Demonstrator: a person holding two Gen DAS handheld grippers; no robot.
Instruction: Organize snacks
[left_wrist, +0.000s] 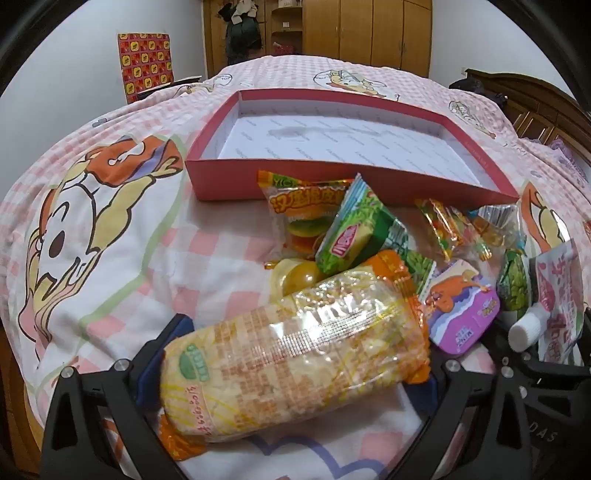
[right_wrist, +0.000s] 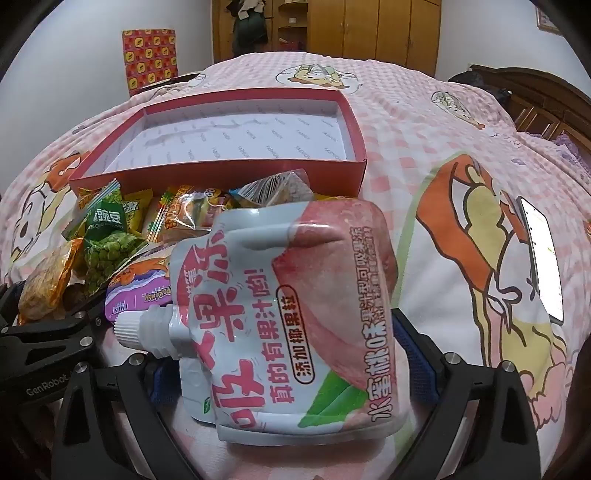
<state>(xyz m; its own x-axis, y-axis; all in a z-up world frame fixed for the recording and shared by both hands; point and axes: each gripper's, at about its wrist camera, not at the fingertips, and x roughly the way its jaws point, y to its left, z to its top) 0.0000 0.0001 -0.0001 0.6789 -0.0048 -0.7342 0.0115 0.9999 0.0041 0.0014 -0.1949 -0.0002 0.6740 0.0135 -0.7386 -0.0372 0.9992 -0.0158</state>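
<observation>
My left gripper (left_wrist: 295, 354) is shut on a clear orange-ended pack of rice crackers (left_wrist: 295, 347), held crosswise between its fingers. My right gripper (right_wrist: 291, 354) is shut on a pale blue and pink peach jelly pouch (right_wrist: 295, 314) with a white screw cap (right_wrist: 129, 326); the pouch also shows at the right edge of the left wrist view (left_wrist: 554, 295). Ahead lies a shallow red box (left_wrist: 207, 162) with a white paper-lined inside, holding nothing; it also shows in the right wrist view (right_wrist: 221, 173). A pile of small snacks lies in front of it: a green pea packet (right_wrist: 103, 243), a burger gummy pack (left_wrist: 295, 206), a purple mint tin (left_wrist: 461, 310).
Everything rests on a bed with a pink checked cartoon quilt (left_wrist: 110, 240). A phone with a lit screen (right_wrist: 543, 254) lies on the quilt at the right. A red and yellow patterned bag (left_wrist: 146, 62) stands by the wall; wooden wardrobes (left_wrist: 369, 29) are behind.
</observation>
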